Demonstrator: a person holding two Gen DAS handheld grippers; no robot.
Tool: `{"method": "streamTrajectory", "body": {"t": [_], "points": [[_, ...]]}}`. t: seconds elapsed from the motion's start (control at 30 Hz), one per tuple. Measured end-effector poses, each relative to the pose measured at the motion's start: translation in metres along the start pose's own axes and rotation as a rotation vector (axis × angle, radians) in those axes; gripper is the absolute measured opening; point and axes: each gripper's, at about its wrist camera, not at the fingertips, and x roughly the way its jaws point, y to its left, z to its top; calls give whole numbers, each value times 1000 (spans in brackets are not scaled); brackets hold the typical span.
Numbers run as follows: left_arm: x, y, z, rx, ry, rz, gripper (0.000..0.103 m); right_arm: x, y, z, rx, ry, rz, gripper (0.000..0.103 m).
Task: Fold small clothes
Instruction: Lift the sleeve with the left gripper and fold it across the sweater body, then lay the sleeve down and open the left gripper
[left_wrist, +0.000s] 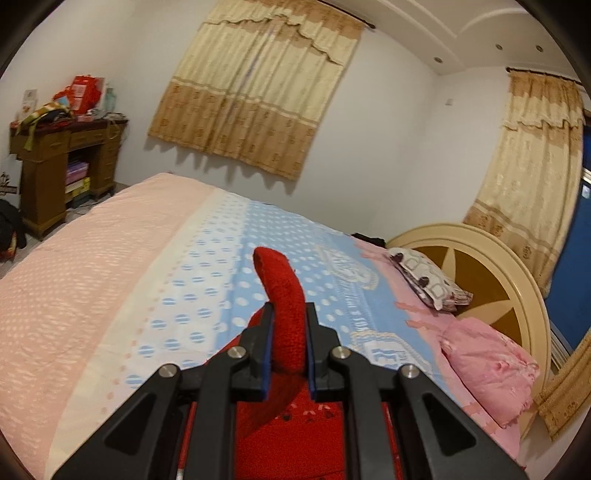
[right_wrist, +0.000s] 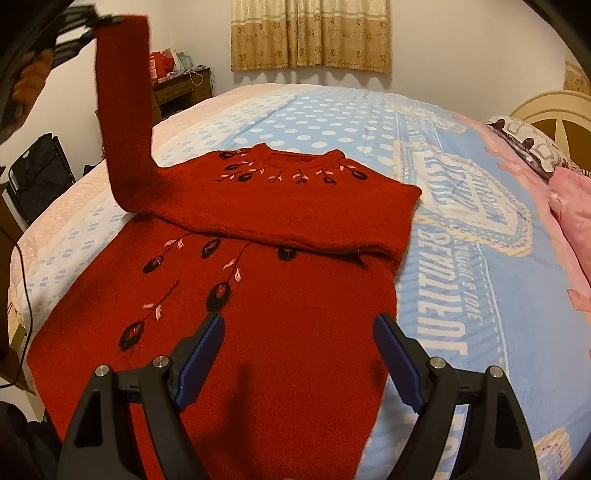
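Note:
A red knitted sweater (right_wrist: 258, 314) with black and pink embroidered flowers lies flat on the bed (right_wrist: 461, 258). One sleeve (right_wrist: 314, 214) is folded across its chest. The other sleeve (right_wrist: 123, 110) is lifted high at the upper left, its cuff pinched in my left gripper (right_wrist: 99, 20). In the left wrist view that gripper (left_wrist: 289, 317) is shut on the red cuff (left_wrist: 282, 291), which sticks up past the fingertips. My right gripper (right_wrist: 299, 328) hovers open over the sweater's lower body, with nothing between its fingers.
The bed carries a blue dotted and pink cover (left_wrist: 92, 295). Pillows (left_wrist: 487, 365) and a cream headboard (left_wrist: 491, 266) are at the right. A wooden desk (left_wrist: 62, 162) with clutter stands by the far wall. A black cable (right_wrist: 26, 277) hangs at the bed's left edge.

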Motion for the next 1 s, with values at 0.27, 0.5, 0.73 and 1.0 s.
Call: {"method": "streamTrajectory", "body": {"t": [0.27,0.5,0.73,1.0], "points": [[26,-55,-3,33,33,-66,15,4,-13,-16,50,4,15,83],[59,-113,-20,92,79,-115,15,3,-29,-24,128,-15,60,83],[117,-152,-91,192,188,-102,18,5,-32,-28,144,-16,90,83],[138,-171,-170,396,341,-107,34,9,-39,-30,177,-11,151,83]]}}
